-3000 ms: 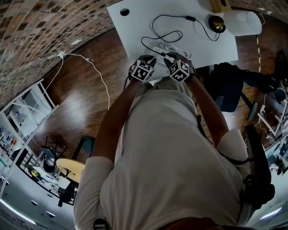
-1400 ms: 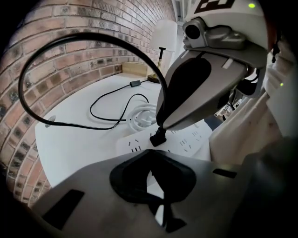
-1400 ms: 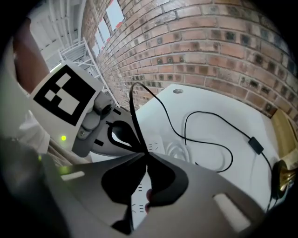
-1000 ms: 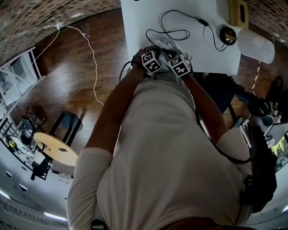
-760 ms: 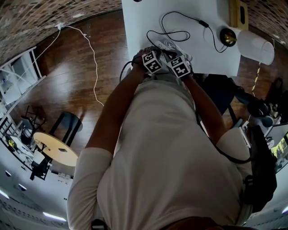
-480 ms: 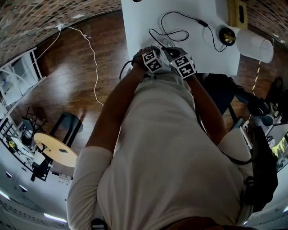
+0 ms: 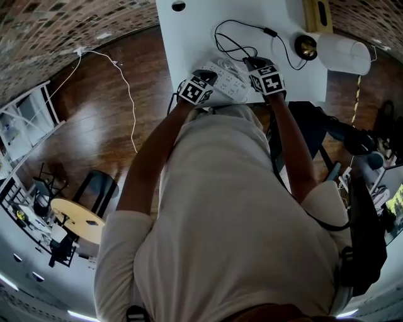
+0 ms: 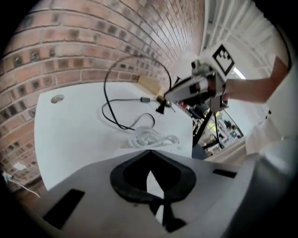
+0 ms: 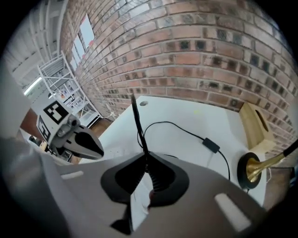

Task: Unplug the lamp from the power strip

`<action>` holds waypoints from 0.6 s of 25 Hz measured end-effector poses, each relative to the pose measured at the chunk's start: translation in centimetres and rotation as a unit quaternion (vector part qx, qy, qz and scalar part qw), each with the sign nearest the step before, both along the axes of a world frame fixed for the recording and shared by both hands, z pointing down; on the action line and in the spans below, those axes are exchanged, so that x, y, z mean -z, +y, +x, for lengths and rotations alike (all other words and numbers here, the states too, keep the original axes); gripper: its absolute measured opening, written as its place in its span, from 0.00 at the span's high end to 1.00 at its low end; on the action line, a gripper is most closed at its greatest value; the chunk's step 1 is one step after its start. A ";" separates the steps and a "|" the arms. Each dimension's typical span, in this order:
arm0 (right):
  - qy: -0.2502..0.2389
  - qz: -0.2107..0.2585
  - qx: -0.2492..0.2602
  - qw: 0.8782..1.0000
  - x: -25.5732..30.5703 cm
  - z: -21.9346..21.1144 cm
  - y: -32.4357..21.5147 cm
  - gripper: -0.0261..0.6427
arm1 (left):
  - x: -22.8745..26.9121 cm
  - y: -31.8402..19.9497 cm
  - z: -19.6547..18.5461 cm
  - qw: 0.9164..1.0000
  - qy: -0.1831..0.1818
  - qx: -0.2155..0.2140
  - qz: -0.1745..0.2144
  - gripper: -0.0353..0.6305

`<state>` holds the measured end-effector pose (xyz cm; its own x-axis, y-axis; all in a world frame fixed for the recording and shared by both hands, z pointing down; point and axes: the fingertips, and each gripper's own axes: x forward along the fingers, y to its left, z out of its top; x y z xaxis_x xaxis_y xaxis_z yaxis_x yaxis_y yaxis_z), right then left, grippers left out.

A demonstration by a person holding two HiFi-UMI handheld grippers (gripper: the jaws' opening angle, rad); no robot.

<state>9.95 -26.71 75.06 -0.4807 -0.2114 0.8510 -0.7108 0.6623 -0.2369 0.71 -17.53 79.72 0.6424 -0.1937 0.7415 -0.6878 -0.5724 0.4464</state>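
Observation:
A white power strip [image 7: 227,80] lies near the front edge of the white table [image 7: 189,38]. My right gripper [image 7: 253,63] is lifted to the right of it, shut on the lamp's black plug [image 9: 156,179], and the black cord [image 9: 138,125] rises out past the jaws. Those jaws have just been opening a little, with the plug still between them. The cord [image 7: 230,47] loops back to the brass lamp base [image 7: 306,46] under a white shade [image 7: 343,53]. My left gripper [image 7: 206,77] hovers over the strip's left end, shut and empty.
A wooden box [image 7: 317,12] stands behind the lamp. A coiled white cable [image 8: 151,138] lies beside the strip. A cable hole [image 7: 178,5] sits at the table's far left. A dark chair [image 7: 318,129] is right of the table, and a white wire [image 7: 126,88] runs across the wood floor.
The two grippers were close together on the strip. The right one has moved right and up with the plug. The left one has risen and rolled.

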 end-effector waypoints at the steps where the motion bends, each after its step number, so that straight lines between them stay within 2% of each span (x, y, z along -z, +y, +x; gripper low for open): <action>1: 0.005 -0.009 -0.001 1.000 -0.4 0.7 -0.1 0.93 | 1.0 -0.5 0.0 1.000 0.018 0.024 0.007 0.94; 5: 0.022 -0.042 -0.007 0.999 -2.3 2.6 -0.2 0.93 | 4.1 -1.3 -0.6 0.995 0.054 0.086 0.018 0.94; 10: 0.009 -0.098 -0.038 0.994 -3.7 4.0 0.1 0.93 | 7.0 -1.2 -0.9 0.990 0.070 0.118 0.031 0.94; 12: 0.013 -0.094 -0.038 0.995 -4.0 4.2 -0.2 0.91 | 8.7 -1.6 -1.4 0.985 0.080 0.141 0.053 0.94; 15: 0.003 -0.048 -0.050 0.998 -2.8 4.7 -1.6 0.68 | 11.9 -2.6 -2.1 0.973 0.100 0.183 0.099 0.94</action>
